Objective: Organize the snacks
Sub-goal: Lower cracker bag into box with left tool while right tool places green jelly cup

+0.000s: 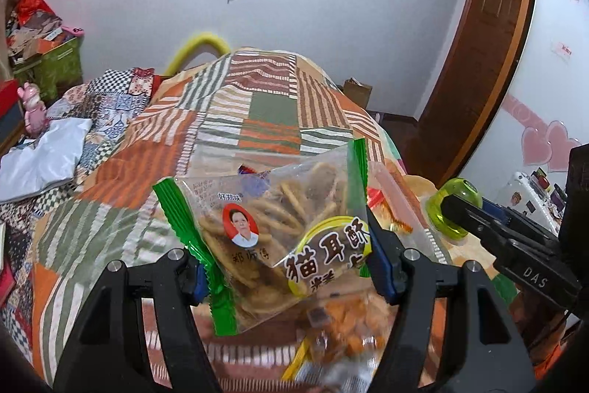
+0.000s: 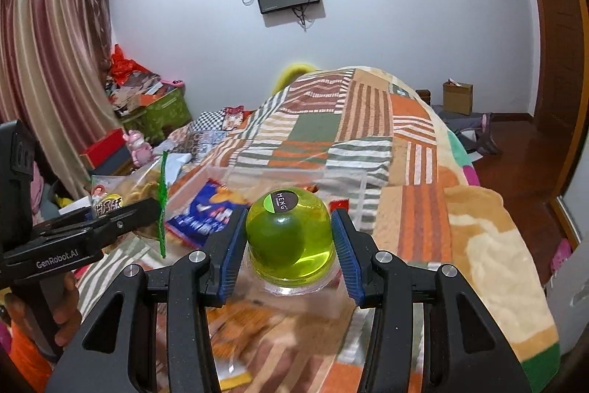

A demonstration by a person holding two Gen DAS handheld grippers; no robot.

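Above the patchwork bed point(image 2: 416, 150), both grippers carry a snack over a clear bin point(image 2: 279, 179) that sits on the cover. The left gripper point(image 1: 285, 267) has its jaws pinching a cracker bag point(image 1: 279, 231) across its width, between the two green seams; the bag's long axis runs up and away from the jaws, tilted, so most of it sticks out ahead of the fingertips. The right gripper point(image 2: 291, 245) has its jaws pressed on either side of a green jelly cup point(image 2: 291, 238), dome up, squarely between the pads.

The bin lies just ahead of and below both loads, with a blue packet point(image 2: 210, 212) already inside. The jelly cup seems to hang nearly over the bin's near wall, while the cracker bag hangs to its left side, so the right hand looks nearer for a drop. More loose packs point(image 1: 342, 326) blur beneath the left jaws, not yet sorted.
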